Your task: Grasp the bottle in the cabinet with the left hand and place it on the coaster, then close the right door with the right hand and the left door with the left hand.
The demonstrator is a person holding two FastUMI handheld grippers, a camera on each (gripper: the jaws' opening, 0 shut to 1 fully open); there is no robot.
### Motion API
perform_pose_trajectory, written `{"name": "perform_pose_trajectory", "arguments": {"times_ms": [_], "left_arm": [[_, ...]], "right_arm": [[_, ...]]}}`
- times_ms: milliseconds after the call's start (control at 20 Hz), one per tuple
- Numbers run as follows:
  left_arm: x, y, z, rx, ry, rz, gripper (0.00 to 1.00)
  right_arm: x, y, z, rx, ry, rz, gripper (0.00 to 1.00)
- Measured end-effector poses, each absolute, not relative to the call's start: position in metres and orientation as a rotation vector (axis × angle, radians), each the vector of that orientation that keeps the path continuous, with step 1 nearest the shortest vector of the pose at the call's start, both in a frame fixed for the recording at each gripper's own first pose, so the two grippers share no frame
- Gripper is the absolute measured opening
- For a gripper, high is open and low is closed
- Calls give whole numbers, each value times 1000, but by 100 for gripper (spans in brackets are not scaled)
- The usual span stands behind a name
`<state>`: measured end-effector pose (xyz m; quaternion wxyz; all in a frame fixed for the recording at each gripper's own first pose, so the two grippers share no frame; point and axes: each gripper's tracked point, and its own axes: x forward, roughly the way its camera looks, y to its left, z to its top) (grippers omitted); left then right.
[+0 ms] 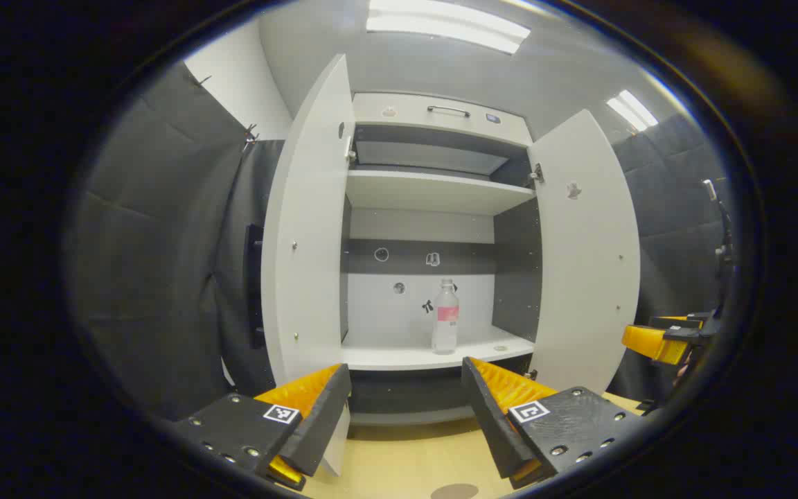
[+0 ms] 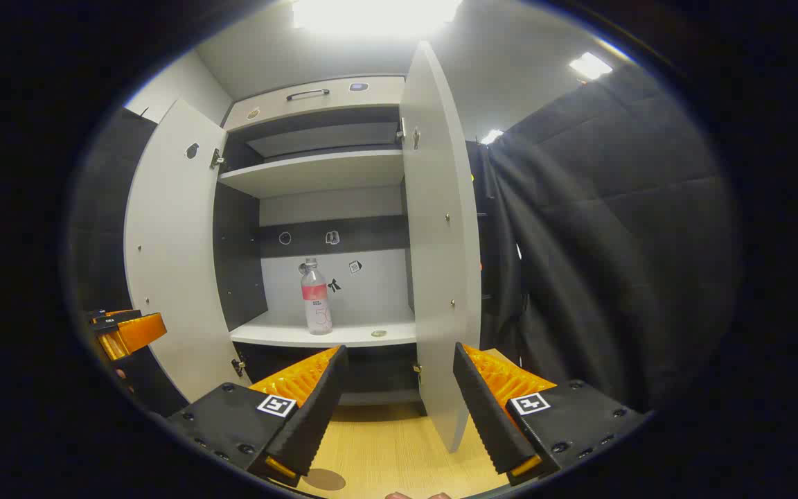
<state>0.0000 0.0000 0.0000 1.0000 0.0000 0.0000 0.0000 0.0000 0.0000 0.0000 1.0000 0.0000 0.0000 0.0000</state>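
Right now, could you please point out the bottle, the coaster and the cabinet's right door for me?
bottle (image 1: 445, 319): left gripper view, on its label band.
coaster (image 2: 323, 479): right gripper view, on its flat top, low on the table.
right door (image 2: 437, 229): right gripper view, on the middle of its inner face.

We note that the left gripper (image 1: 406, 405) has black, screw-studded blocks, each bearing a small square black-and-white marker. The right gripper (image 2: 395, 398) matches it: ribbed inner finger faces, the same markers and screws.
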Motion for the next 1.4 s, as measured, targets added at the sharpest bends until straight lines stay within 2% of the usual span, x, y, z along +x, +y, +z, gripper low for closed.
{"name": "perform_pose_trajectory", "arguments": {"times_ms": [900,1200,1250,1400], "left_arm": [[-12,3,-9,-13,17,-10,94],[20,-16,-7,-18,19,-54,94],[25,-20,-7,-20,24,-60,99],[50,-28,-10,-38,42,-81,94]], "right_arm": [[-6,28,2,22,-5,47,96],[-10,3,6,6,-4,-22,96],[-11,-3,7,1,-1,-39,96],[-15,-28,13,-20,-14,-92,96]]}}
